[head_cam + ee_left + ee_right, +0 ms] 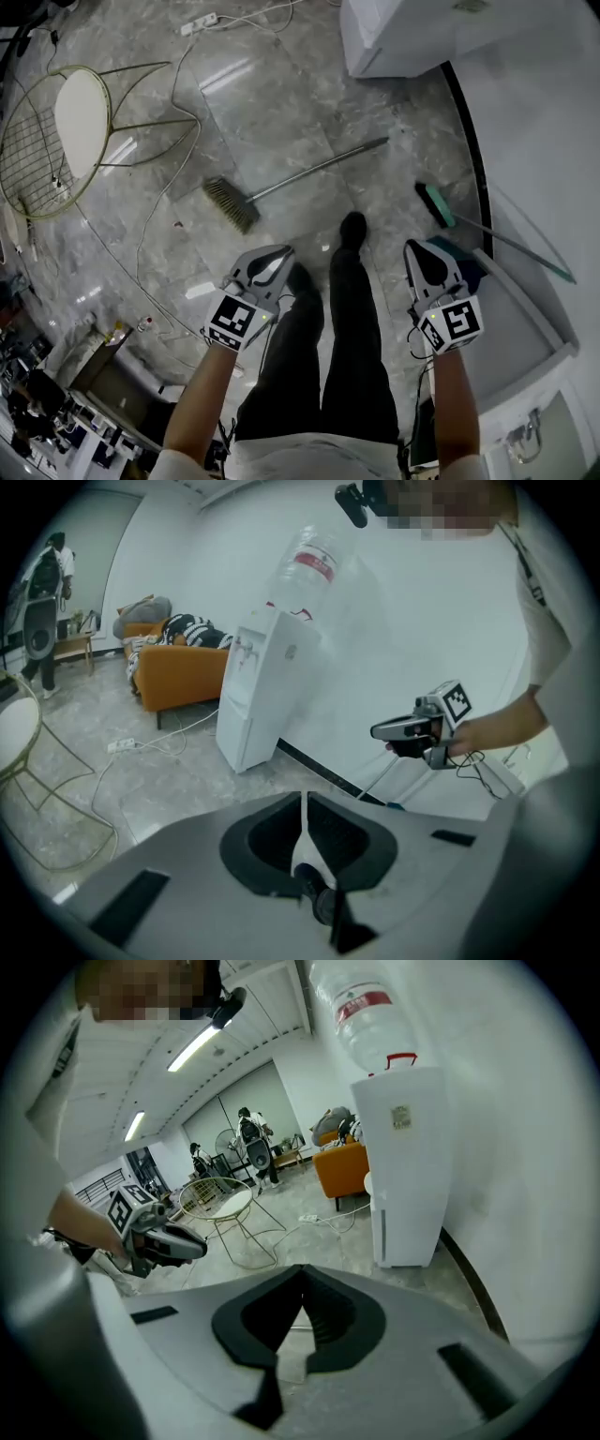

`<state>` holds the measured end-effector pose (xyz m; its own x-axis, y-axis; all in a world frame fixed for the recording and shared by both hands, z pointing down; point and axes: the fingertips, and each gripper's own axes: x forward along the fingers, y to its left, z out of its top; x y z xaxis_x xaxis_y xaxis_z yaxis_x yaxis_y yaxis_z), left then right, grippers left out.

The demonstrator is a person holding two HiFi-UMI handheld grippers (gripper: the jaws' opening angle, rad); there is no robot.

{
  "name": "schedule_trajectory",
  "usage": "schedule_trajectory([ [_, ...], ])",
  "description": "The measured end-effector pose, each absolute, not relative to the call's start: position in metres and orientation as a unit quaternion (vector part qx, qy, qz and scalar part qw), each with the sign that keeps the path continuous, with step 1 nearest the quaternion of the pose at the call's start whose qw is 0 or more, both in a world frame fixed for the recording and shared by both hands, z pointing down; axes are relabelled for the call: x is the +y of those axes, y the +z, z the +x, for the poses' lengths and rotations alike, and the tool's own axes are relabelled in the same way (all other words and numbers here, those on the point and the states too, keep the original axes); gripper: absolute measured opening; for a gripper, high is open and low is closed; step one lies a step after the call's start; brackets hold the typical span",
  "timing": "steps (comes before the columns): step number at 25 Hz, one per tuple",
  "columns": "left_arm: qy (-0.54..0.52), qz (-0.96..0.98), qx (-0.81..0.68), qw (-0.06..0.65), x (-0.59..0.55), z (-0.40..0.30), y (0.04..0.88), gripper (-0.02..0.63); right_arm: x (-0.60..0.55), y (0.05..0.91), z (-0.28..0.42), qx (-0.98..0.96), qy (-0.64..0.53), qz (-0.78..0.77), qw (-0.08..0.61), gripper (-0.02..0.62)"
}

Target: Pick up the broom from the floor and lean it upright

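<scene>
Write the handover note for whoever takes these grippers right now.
Left gripper: shut, empty. Right gripper: shut, empty. Both held low beside the person's legs.
Broom: lies flat on the floor ahead, bristles to the left, handle toward the water dispenser; untouched.
Done: nothing.
To do: grasp the handle, lift it, lean it upright, probably against the white wall.

Brooms: two – brown-bristled broom [231, 204], teal-headed broom [433, 202].
Grippers: two – left gripper [272, 255], right gripper [420, 251].
Marker cubes [232, 321]: two, one per gripper.
Water dispenser [251, 700]: one.
Bottle [309, 564] on dispenser: one.
Orange sofa [183, 672]: one.
Wire chair [80, 122]: one.
Power strip [199, 22]: one.
Black shoes [352, 228]: two.
Bare forearms [202, 398] behind grippers: two.
People [248, 1129] standing far back, seen in right gripper view: two.
</scene>
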<state>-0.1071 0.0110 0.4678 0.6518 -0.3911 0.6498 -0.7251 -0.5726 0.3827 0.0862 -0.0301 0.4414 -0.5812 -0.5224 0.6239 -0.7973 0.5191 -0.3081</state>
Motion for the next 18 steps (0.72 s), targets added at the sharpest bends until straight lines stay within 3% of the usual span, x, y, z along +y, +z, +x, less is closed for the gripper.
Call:
schedule_trajectory([
  [18, 0.252, 0.867, -0.316, 0.293, -0.001, -0.121, 0.747, 0.021, -0.032, 0.705, 0.102, -0.841, 0.305, 0.357, 0.269, 0.002],
])
